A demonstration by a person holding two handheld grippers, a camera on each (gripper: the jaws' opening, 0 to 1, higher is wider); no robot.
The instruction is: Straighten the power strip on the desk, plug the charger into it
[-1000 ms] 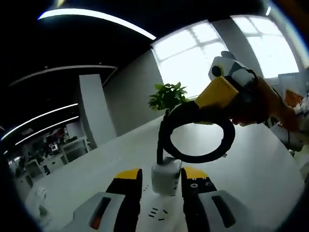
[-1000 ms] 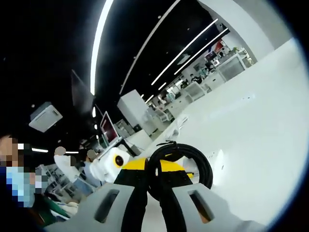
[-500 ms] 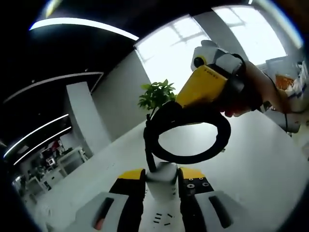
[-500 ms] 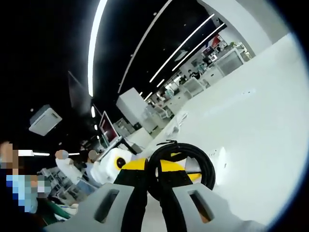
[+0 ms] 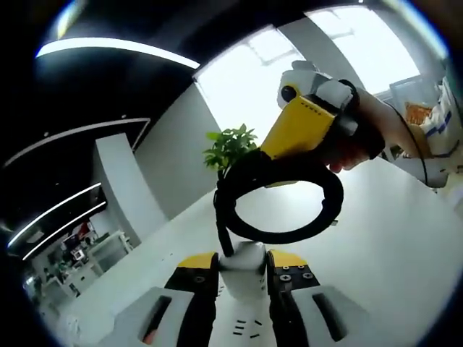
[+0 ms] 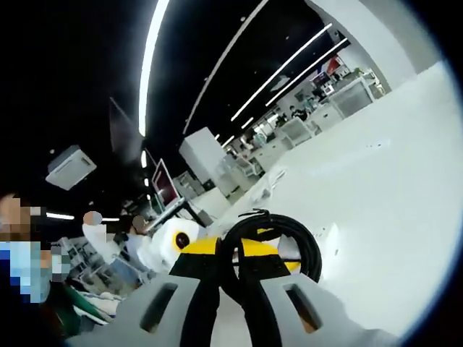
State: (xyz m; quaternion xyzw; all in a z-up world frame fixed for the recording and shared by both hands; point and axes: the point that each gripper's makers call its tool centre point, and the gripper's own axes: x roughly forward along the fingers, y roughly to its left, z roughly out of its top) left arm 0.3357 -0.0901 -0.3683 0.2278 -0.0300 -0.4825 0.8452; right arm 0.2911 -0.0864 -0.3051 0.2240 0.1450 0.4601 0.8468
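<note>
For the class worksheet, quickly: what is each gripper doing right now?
Left gripper: shut on the charger.
Right gripper: shut on the coiled cable.

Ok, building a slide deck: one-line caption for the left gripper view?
Left gripper clamps white charger block while right gripper lifts its coiled black cable above white desk.

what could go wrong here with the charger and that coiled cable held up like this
The left gripper pinches only the white charger body, so a tug from the coiled black cable, held by the right gripper, could twist it loose. The bundled loop may also unravel or snag as the charger goes down toward the desk.
</note>
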